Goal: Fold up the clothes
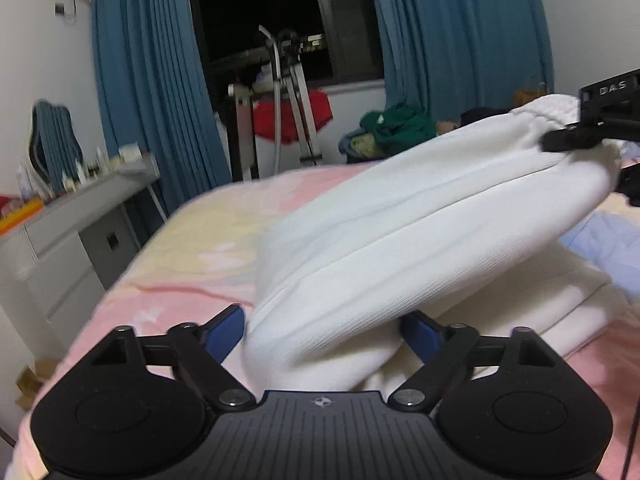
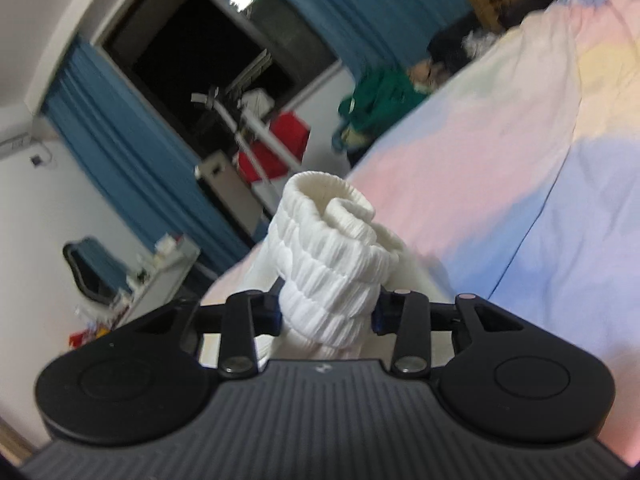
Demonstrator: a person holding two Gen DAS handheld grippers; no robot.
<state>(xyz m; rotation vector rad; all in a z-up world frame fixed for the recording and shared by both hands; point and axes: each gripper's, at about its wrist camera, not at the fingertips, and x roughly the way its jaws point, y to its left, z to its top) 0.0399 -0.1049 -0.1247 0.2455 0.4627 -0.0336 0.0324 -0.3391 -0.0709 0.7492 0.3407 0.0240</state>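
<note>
Left wrist view: the left gripper is holding a thick fold of the white garment between its blue-padded fingers; the fingers are standing fairly wide, with the cloth filling the gap between them; the garment is stretching up and to the right, raised off the bed, to the right gripper, whose black fingers are clamping the gathered end near the ribbed waistband; a further folded white layer is lying on the pink and yellow bedcover beneath the raised span; beyond the bed, blue curtains are hanging either side of a dark window, a grey counter with small bottles is standing at the left, and a heap of green clothing is lying near the far edge.

Right wrist view: the right gripper is pinching the bunched, ribbed elastic band of the white garment; the fingers are drawn narrow against the cloth on both sides; the band is curling upright above them; the pastel bed is filling the right side of the frame, tilted; the picture is somewhat blurred.
</note>
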